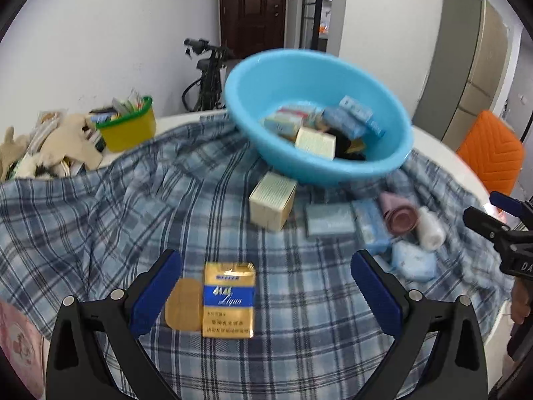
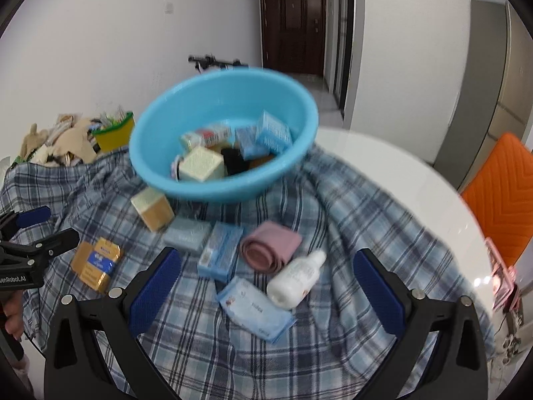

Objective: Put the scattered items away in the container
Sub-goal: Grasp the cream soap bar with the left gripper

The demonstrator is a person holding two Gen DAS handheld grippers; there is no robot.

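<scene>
Blue plaid cloth [image 1: 100, 233] is covering most of a round white table [image 2: 399, 173], with a white wall and a dark door behind. Over it the left gripper [image 1: 266, 286] is hovering with its blue-padded jaws wide apart and holding nothing — a gold cigarette pack [image 1: 229, 300] is lying flat on the cloth between them, nearer the left finger and touching neither.

Farther right, the right gripper [image 2: 266, 283] is likewise spread wide and empty. Between its fingers a white bottle [image 2: 296, 278] is lying on its side, a blue wipes packet [image 2: 255, 308] just beside it, and a rolled pink cloth [image 2: 269, 248] and a light blue box [image 2: 220, 253] just beyond. A grey-blue box [image 2: 186, 233] is sitting next to that one, and a cream box [image 2: 152, 208] is standing close under the basin's near wall.

Behind these, the blue basin [image 2: 160, 163] is resting on the cloth, blurred and seemingly tilted toward the cameras. It is holding a cream carton [image 2: 201, 166], several light blue boxes [image 2: 266, 135], a red-and-white pack and something black.

Off to the left, at the cloth's far edge, a yellow bin with a green rim [image 1: 128, 130] is stuffed with packets, beside a heap of beige items [image 1: 50, 146]. An orange chair [image 2: 499, 196] is standing at the table's right — a bicycle [image 1: 208, 73] is leaning against the wall.
</scene>
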